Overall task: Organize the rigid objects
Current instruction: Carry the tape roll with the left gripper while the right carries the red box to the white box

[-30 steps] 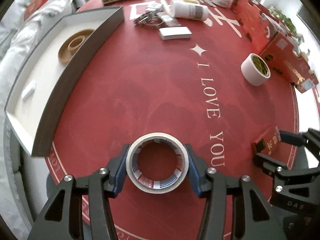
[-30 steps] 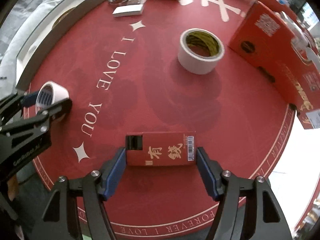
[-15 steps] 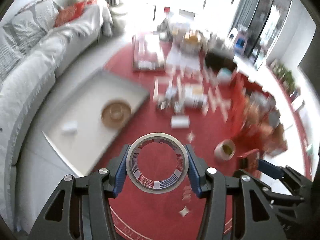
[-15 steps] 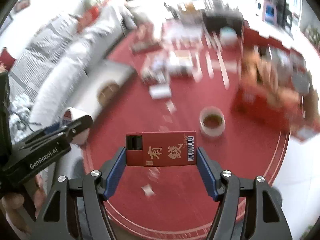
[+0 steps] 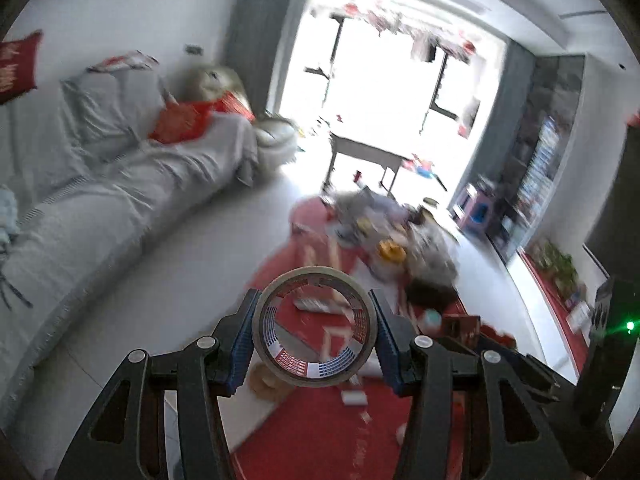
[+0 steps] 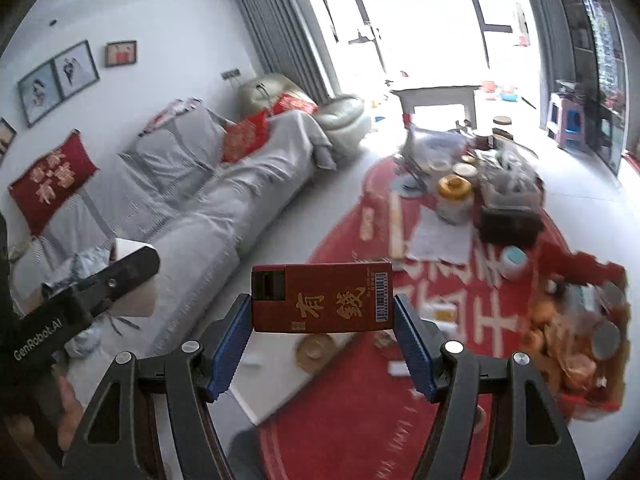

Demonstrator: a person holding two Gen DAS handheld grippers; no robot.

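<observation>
My left gripper (image 5: 315, 338) is shut on a roll of clear tape (image 5: 276, 344) with a red, white and blue core, held high above the red round table (image 5: 320, 432). My right gripper (image 6: 322, 334) is shut on a flat red box (image 6: 320, 298) with gold characters and a barcode, also lifted high. The left gripper also shows at the left edge of the right wrist view (image 6: 80, 300). The white tray (image 6: 276, 376) with a brown tape ring (image 6: 316, 350) in it lies below the red box.
A grey sofa (image 6: 180, 200) with red cushions runs along the left. The far part of the red table (image 6: 460, 280) holds jars, papers, a black pouch and red gift boxes at the right. A bright window and a small white table (image 6: 436, 96) lie beyond.
Both grippers have risen from the table with their objects, and the views have tilted up from the tabletop to the room. The grips on the tape and the red box are unchanged.
</observation>
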